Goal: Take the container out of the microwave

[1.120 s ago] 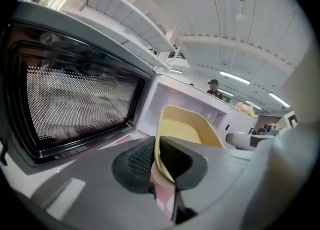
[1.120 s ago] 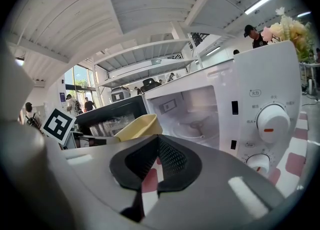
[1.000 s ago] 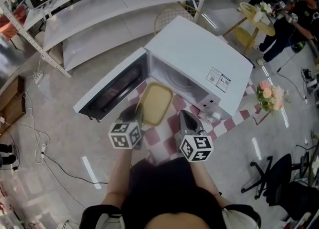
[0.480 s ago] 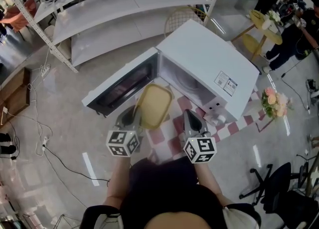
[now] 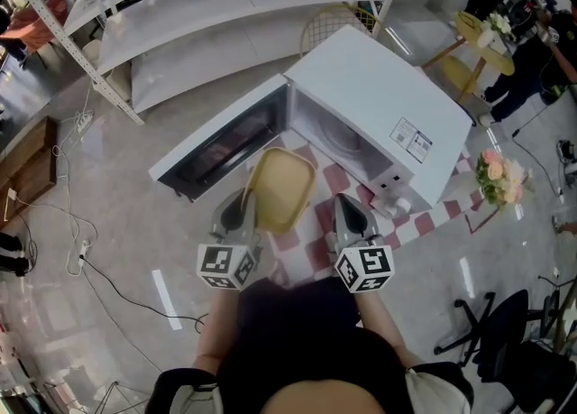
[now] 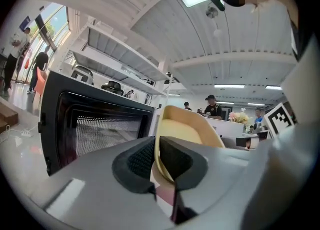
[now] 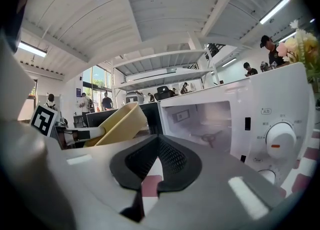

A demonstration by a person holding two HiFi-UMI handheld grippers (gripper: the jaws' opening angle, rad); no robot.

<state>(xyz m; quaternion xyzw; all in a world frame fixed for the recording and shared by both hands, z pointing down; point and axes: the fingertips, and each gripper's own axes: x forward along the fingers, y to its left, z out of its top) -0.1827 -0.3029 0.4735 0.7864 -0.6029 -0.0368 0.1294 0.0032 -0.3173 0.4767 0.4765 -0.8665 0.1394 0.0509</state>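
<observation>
The left gripper (image 6: 156, 155) is pinching the near rim of a yellow container (image 6: 184, 130), one of its fingers (image 6: 137, 158) sitting outside the wall and the other inside. In the head view the container (image 5: 281, 188) is sitting outside the microwave (image 5: 383, 101), in front of the open cavity and at about 7 o'clock from it, over the red and white checked cloth (image 5: 313, 248) that is covering the table. From the right gripper view the container (image 7: 118, 124) is tilting, its far end raised. The microwave door (image 5: 221, 149) is standing open, swinging out toward 8 o'clock. The right gripper (image 7: 158, 157) is hovering at 3 o'clock of the container, apart from it, its fingers pressing together with nothing between them and pointing at the microwave's control panel (image 7: 280, 139).
</observation>
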